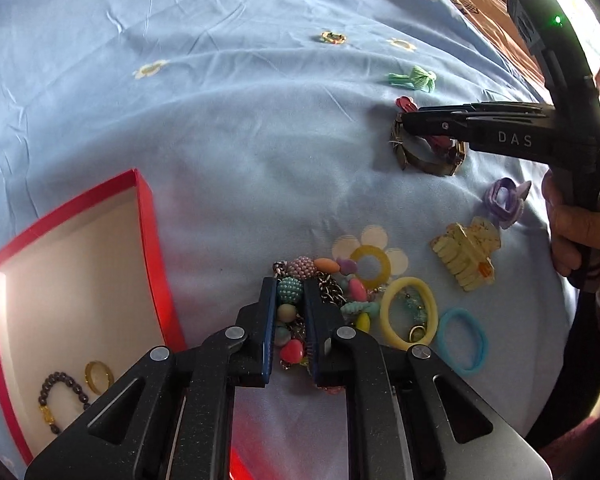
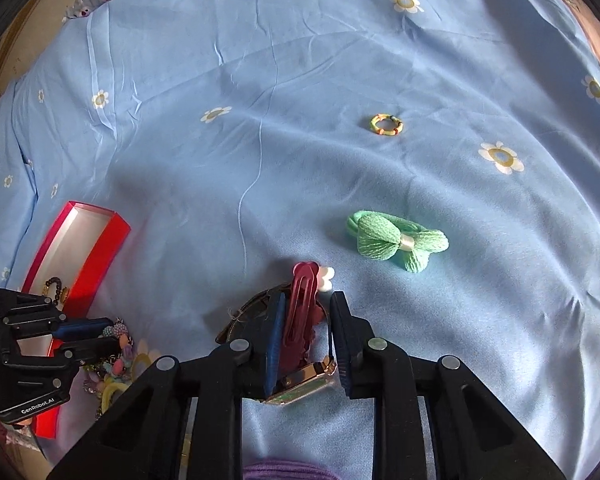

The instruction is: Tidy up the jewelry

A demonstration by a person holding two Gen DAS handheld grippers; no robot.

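Jewelry: beaded necklace (image 1: 300, 304) clamped in "GenRobot.AI" left gripper (image 1: 290, 312) jaws; "DAS" right gripper (image 2: 306, 320) jaws apart around hair clip (image 2: 300, 304)

We see the left tongs (image 1: 290, 312) set around a beaded necklace (image 1: 300, 280) lying on the bed (image 1: 240, 120). To their left sits an open box (image 1: 148, 216), with a bracelet (image 1: 58, 396) and a ring (image 1: 99, 377) in it. To their right lie two hair ties (image 1: 408, 314), a hair claw (image 1: 466, 256) beyond those. Ahead and to the right, the right tongs (image 2: 305, 340) straddle a hair clip (image 2: 300, 304) lying on a watch (image 2: 300, 386). Beyond the right tongs lies a bow (image 2: 396, 245), and farther off a small ring (image 2: 386, 125).
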